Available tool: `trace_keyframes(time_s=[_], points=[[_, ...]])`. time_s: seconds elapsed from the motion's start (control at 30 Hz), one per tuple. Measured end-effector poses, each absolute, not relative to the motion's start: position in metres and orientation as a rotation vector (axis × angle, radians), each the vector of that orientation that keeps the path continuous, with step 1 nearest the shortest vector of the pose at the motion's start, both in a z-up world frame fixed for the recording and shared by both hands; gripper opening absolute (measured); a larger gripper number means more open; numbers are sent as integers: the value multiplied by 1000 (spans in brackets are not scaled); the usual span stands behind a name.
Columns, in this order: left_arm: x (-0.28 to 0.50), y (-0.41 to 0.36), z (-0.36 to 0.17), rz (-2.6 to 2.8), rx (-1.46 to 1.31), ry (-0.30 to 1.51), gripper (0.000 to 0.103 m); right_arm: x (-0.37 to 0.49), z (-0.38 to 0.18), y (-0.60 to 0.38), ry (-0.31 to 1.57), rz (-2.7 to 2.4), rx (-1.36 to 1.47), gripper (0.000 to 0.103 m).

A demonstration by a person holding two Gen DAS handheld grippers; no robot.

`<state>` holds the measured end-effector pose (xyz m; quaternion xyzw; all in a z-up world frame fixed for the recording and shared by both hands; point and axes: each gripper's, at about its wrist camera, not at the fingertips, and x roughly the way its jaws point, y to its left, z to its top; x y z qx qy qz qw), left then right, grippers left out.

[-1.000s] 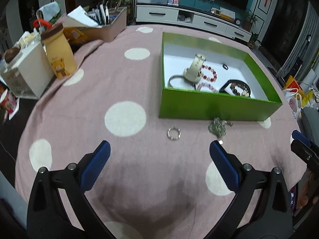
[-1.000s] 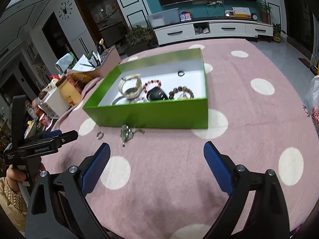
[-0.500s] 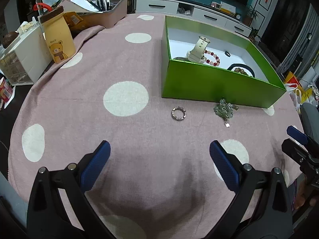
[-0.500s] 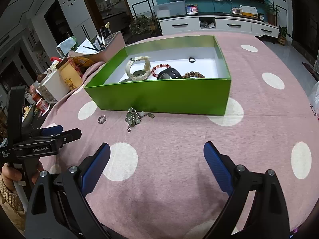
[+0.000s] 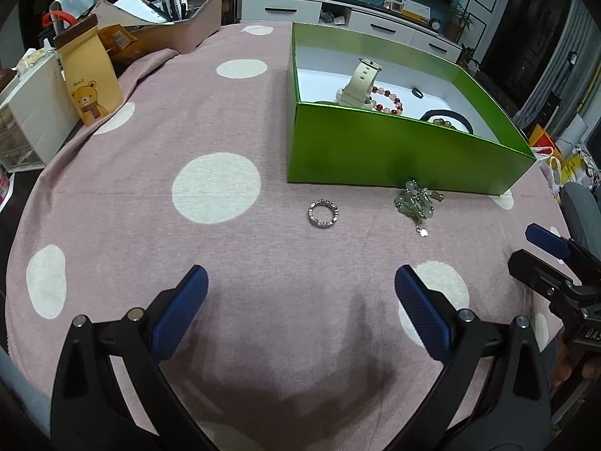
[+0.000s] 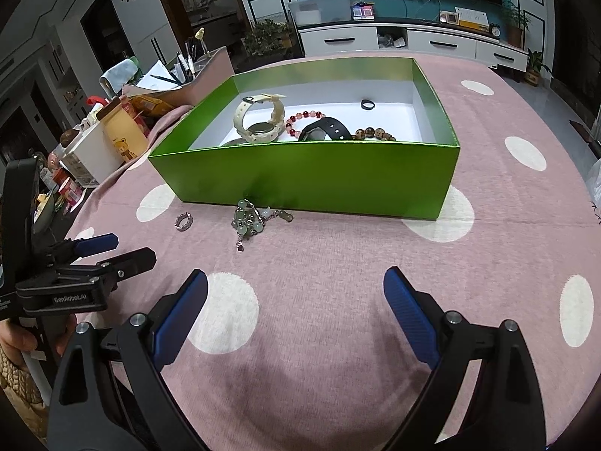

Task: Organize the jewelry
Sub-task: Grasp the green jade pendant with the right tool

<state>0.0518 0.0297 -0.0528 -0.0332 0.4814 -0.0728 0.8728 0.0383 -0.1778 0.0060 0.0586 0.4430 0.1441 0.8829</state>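
Observation:
A green box [image 5: 394, 150] [image 6: 311, 176] stands on the pink dotted cloth and holds a cream watch [image 5: 358, 84] [image 6: 259, 118], a red bead bracelet [image 5: 387, 99], a black watch [image 6: 325, 129], brown beads [image 6: 375, 134] and a small black ring [image 6: 368, 104]. In front of the box lie a silver ring [image 5: 323, 214] [image 6: 183, 221] and a pale green bead bracelet [image 5: 415, 203] [image 6: 249, 221]. My left gripper [image 5: 300, 297] is open, short of the silver ring. My right gripper [image 6: 295, 297] is open, short of the green beads.
A yellow bear pouch [image 5: 90, 82], a white drawer box [image 5: 26, 112] and a pink tray of pens and papers [image 5: 176, 22] crowd the table's left rear. The right gripper's tip [image 5: 548, 240] shows at the right edge. A white TV cabinet [image 6: 413, 41] stands behind.
Both grippers have moved forward and lower toward the box; the ring and green beads now sit nearer in both views. Both stay open and nothing has been picked up.

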Motion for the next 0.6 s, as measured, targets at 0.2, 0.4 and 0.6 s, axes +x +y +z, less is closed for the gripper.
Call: trace_keyframes(time_s=[0.2,0.4,0.6], points=[[58,32,-59,-158,-77,1019,101,48,2,-170,930,293,96,95],[64,36,-63,-154,-85,1025,101,56,-1,-160,930,312,74,95],[67,38,-64,-159,-87,1022,101,64,-4,-151,935,331,60,95]])
